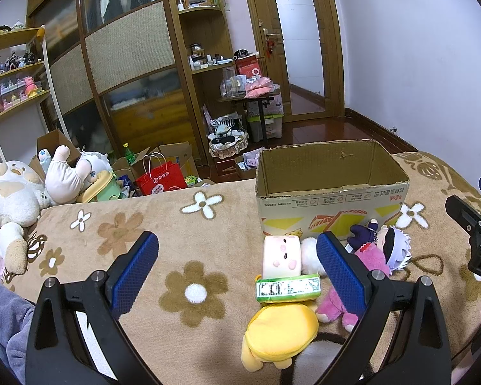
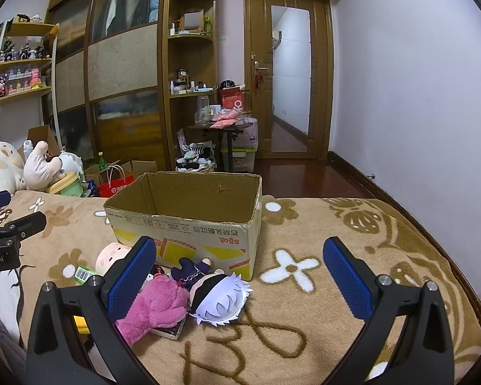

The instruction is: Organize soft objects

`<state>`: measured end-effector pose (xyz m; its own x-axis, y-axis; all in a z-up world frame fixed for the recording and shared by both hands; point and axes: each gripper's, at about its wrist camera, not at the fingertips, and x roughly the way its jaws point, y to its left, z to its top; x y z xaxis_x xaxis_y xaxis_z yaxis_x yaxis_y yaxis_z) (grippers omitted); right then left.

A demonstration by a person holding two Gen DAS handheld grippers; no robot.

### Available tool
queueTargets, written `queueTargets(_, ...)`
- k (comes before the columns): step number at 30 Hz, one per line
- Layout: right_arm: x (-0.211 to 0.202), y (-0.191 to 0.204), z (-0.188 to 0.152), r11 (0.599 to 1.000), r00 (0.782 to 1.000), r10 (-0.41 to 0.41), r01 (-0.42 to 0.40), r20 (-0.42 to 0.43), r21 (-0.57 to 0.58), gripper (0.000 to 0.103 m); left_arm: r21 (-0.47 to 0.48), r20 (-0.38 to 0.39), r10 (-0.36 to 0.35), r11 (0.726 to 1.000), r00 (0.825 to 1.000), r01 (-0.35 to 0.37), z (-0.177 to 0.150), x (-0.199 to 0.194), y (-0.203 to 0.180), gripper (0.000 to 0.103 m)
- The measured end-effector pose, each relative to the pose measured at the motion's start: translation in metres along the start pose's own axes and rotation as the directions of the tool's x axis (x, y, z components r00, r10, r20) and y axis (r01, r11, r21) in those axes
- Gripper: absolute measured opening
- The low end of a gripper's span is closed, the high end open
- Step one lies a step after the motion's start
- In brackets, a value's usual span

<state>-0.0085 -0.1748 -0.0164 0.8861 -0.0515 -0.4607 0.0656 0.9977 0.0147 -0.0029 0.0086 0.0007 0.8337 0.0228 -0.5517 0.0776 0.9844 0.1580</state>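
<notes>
An open, empty cardboard box (image 1: pixel 333 192) stands on the tan flowered blanket (image 1: pixel 128 234); it also shows in the right wrist view (image 2: pixel 189 227). In front of it lie small plush toys: a yellow toy (image 1: pixel 280 330) with a pink-and-white cube head (image 1: pixel 282 256), a pink plush (image 1: pixel 373 263) (image 2: pixel 158 308), and a white-haired doll (image 1: pixel 396 250) (image 2: pixel 221 298) in dark clothes. My left gripper (image 1: pixel 237 255) is open above the blanket, the yellow toy near its right finger. My right gripper (image 2: pixel 240 261) is open, the pink plush by its left finger.
Large plush animals (image 1: pixel 12 199) lie at the blanket's far left. Beyond the bed edge are a red paper bag (image 1: pixel 162 181), cartons, a wardrobe, shelves, a cluttered small table (image 1: pixel 250 96) and a door. The other gripper shows at the right edge (image 1: pixel 474 234).
</notes>
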Motion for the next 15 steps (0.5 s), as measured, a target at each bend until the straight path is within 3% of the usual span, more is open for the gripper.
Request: queueTargets(15, 0.0001, 0.0004, 0.0002, 1.000, 1.000, 0.000, 0.000, -0.002, -0.001, 0.103, 0.001, -0.003, 0.000, 1.000, 1.000, 0.000, 0.0000, 0.0002, -0.0002, 0.098)
